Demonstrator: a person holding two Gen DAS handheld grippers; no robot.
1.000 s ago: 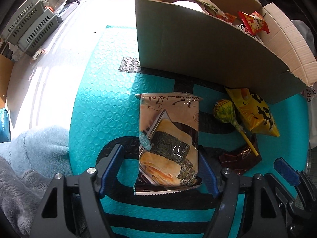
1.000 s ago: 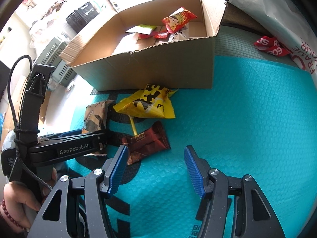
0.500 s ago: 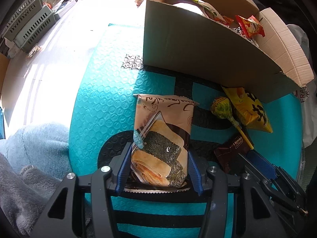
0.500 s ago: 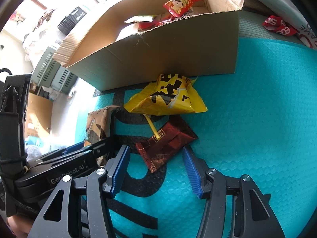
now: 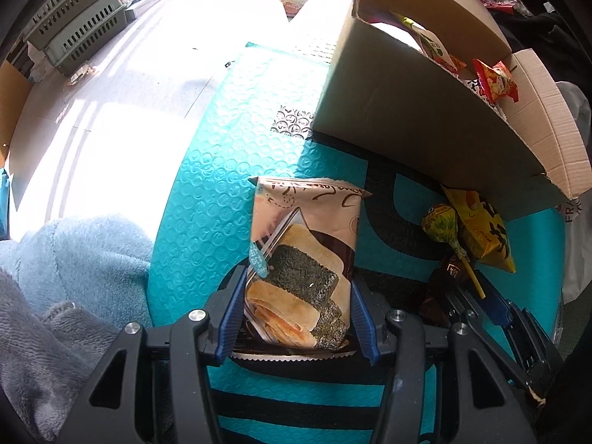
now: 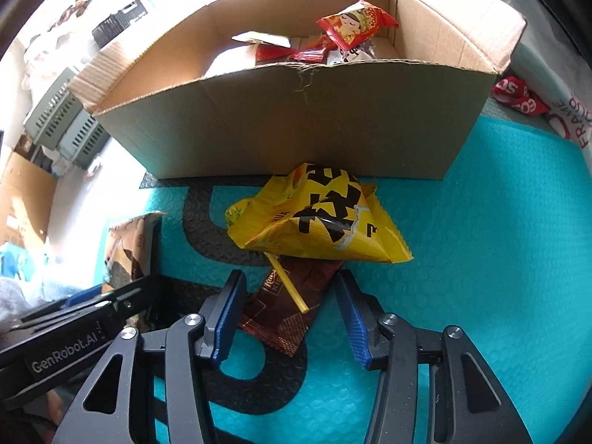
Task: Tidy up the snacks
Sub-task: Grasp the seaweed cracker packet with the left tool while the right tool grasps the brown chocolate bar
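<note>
Teal bubble-textured mat (image 5: 207, 199) with black stripes covers the work surface; pale sunlit floor and grey-green slatted crates (image 5: 79, 26) lie to the far left, a blue fleece sleeve (image 5: 74, 259) at lower left. Left gripper (image 5: 296, 309) — blue pads pressed against both long edges of the beige seaweed rice-cracker packet (image 5: 307, 251), which lies flat on the mat, its far end pointing toward the box; jaws closed on it. Right of that packet: a lollipop (image 5: 442, 224) in green-yellow wrapper, its yellow stick (image 6: 288, 284) lying across a dark brown chocolate bar (image 6: 288, 307). Right gripper (image 6: 292, 318) sits low over this bar — its jaws have just been narrowing, the bar lies between them, left pad at or near the bar's edge, right pad still clear of it, so no grip yet. Just beyond, a crumpled yellow snack bag (image 6: 318, 218) with black lettering rests against the wall of the open cardboard box (image 6: 296, 125). Inside the box, a red snack packet (image 6: 355, 22) tops several other wrappers. Far right, a white plastic bag (image 6: 569, 118) with red print lies on the mat's edge.
</note>
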